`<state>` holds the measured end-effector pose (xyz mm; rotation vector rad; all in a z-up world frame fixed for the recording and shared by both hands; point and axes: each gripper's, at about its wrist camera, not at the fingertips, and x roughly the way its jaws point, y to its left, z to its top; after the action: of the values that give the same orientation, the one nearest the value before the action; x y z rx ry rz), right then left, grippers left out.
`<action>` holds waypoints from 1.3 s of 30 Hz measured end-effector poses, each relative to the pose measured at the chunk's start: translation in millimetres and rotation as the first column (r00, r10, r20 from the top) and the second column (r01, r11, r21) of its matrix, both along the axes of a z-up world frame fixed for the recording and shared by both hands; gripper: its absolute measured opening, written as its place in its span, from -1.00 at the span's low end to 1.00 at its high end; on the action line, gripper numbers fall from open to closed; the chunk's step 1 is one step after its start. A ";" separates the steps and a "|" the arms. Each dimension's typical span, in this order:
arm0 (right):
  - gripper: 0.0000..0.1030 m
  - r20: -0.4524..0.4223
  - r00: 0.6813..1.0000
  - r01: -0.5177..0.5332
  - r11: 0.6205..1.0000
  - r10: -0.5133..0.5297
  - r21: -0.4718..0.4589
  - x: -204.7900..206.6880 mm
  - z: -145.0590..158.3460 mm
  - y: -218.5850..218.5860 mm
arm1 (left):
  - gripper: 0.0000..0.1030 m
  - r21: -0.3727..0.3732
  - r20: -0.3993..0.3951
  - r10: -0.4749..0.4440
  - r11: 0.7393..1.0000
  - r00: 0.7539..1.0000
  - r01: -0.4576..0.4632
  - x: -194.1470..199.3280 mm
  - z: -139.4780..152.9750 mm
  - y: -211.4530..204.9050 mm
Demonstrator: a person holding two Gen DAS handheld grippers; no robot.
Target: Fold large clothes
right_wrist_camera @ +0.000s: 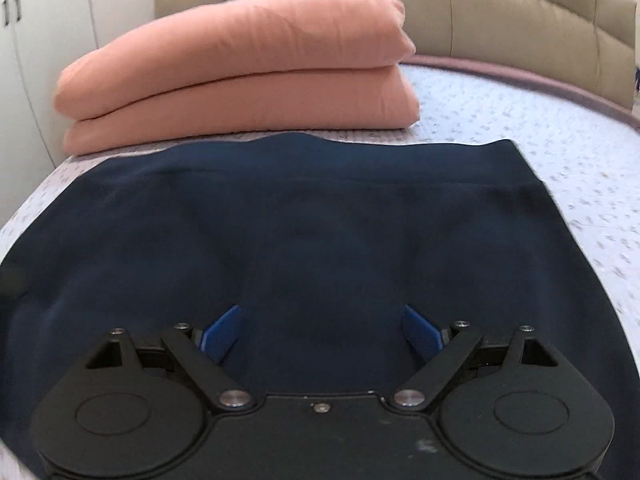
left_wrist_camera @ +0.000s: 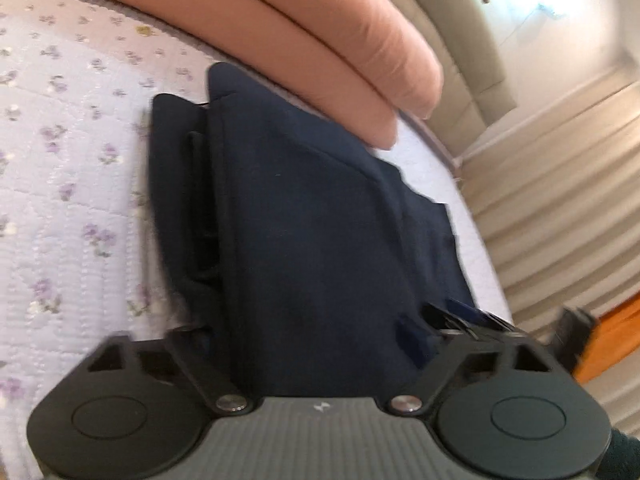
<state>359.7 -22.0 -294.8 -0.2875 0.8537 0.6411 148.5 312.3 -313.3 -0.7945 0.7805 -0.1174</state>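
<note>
A dark navy garment point(right_wrist_camera: 304, 232) lies spread flat on the floral bedspread point(right_wrist_camera: 560, 184), with its ribbed band at the far edge. My right gripper point(right_wrist_camera: 320, 332) is open just above its near part, and its blue pads point(right_wrist_camera: 222, 334) are wide apart and empty. In the left wrist view the same navy garment point(left_wrist_camera: 304, 232) lies folded in layers on the bedspread point(left_wrist_camera: 68, 168). My left gripper point(left_wrist_camera: 320, 320) hovers over it with its arms spread wide. Its fingertips are mostly hidden against the dark cloth. The other gripper point(left_wrist_camera: 476, 322) shows at the garment's right edge.
A folded salmon-pink blanket point(right_wrist_camera: 240, 68) lies on the bed just beyond the garment; it also shows in the left wrist view point(left_wrist_camera: 320, 40). A beige padded headboard point(right_wrist_camera: 500, 12) is behind it. White cupboards point(right_wrist_camera: 36, 60) stand at left, curtains point(left_wrist_camera: 560, 200) at right.
</note>
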 end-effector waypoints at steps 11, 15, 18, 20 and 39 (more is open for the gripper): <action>1.00 0.189 0.979 -0.072 0.996 0.079 -0.042 -83.4 3.9 -51.9 | -0.51 -0.093 0.080 0.136 0.987 0.988 -0.128 -4.8 21.5 -11.8; 1.00 0.236 0.970 -0.046 0.999 0.051 -0.027 -98.8 -5.0 -63.4 | -0.53 -0.111 0.128 0.122 0.988 0.984 -0.108 -1.6 49.5 -30.6; 0.99 0.296 0.954 -0.028 0.998 0.042 -0.050 -113.8 -8.7 -61.9 | -0.54 -0.118 0.154 0.117 0.988 0.981 -0.099 2.3 65.7 -44.7; 0.99 0.294 0.955 -0.023 0.998 0.038 -0.053 -113.7 -9.4 -62.3 | -0.54 -0.133 0.166 0.124 0.986 0.978 -0.102 4.6 75.8 -54.8; 1.00 -0.212 0.958 0.273 0.842 -0.194 0.466 -9.3 37.3 -212.8 | -0.49 0.116 0.228 -0.214 0.975 0.950 0.192 156.0 109.1 -230.1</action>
<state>350.4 -234.8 -257.5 0.3338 0.8290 0.6328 304.5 82.2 -204.1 -0.5967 0.6321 -0.3531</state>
